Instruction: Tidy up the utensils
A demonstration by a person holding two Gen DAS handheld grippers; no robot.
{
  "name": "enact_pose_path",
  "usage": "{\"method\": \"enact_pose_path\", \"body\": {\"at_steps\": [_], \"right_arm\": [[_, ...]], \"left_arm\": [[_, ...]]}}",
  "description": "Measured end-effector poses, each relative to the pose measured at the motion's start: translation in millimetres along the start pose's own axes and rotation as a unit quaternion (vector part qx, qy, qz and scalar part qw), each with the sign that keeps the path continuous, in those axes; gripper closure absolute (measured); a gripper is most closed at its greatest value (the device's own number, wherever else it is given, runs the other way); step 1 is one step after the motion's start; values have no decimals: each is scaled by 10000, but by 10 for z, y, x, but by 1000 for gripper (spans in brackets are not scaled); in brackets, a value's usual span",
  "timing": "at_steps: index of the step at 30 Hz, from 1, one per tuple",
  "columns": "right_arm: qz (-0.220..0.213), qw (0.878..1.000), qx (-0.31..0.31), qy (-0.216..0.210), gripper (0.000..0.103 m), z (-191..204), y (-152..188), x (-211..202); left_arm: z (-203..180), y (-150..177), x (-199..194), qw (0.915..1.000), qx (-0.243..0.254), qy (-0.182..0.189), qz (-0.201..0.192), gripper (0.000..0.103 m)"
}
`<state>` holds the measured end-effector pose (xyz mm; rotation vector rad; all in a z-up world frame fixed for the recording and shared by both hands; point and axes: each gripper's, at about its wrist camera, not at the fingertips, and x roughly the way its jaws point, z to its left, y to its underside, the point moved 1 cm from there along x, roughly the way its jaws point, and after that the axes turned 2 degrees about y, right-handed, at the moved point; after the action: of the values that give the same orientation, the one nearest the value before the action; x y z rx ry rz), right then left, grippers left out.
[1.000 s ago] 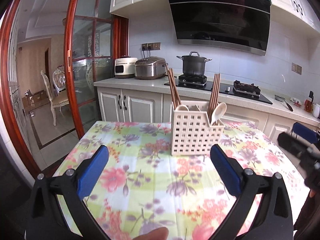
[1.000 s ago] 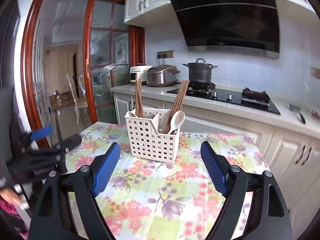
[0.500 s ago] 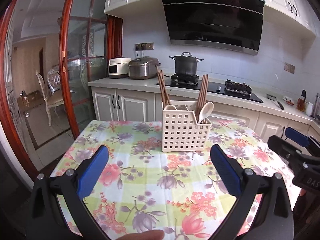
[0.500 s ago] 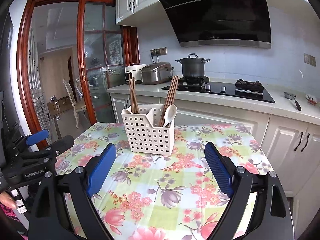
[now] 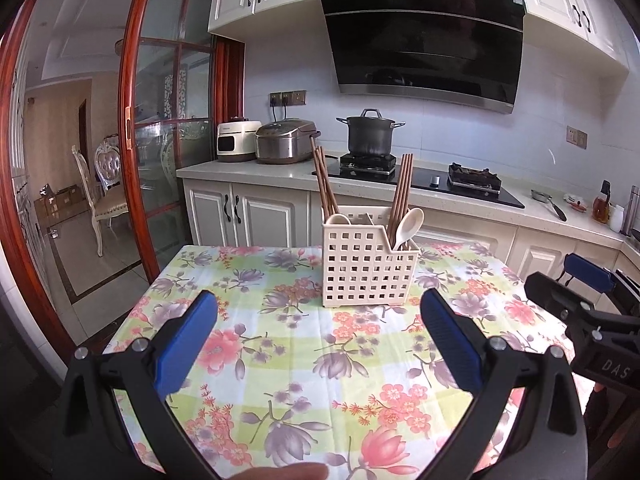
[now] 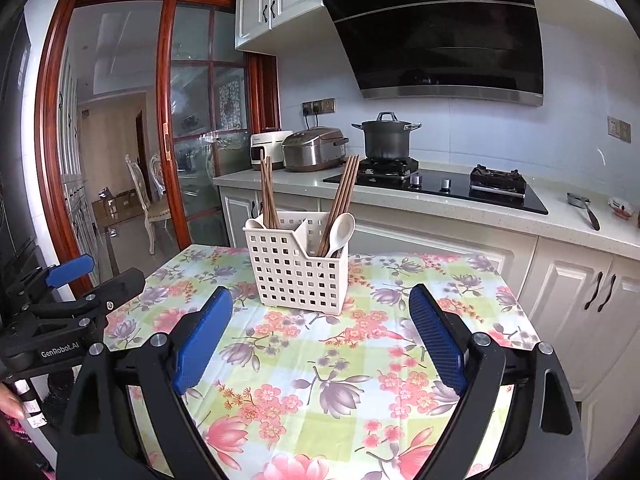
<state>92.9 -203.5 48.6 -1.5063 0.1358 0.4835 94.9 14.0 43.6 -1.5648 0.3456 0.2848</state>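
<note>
Hovering: both hand-held grippers spread, L [image 5: 319, 320] & R [image 6: 321, 316] (nothing between) | utensil basket [image 5: 369, 266] upright on table [image 5: 280, 344]

The utensil basket [image 5: 370, 268] looks like matt cream plastic pierced with a square grid, holding brown wooden-looking chopsticks [image 5: 401, 188] and a smooth, glossy cream spoon [image 5: 408, 222]. The table [image 5: 296, 340] wears a smooth floral cloth with a slight sheen. At twelve o'clock, the pot [image 5: 370, 134] looks like dark brushed metal under a glossy black hood [image 5: 424, 36].
</note>
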Motion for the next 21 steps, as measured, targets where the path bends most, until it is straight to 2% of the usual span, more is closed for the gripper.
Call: {"method": "enact_pose_path", "body": {"at_steps": [21], "right_arm": [[-10, 10000, 49, -28, 19, -21, 9, -8]], "left_arm": [[9, 12, -13, 10000, -9, 47, 17, 5]]}}
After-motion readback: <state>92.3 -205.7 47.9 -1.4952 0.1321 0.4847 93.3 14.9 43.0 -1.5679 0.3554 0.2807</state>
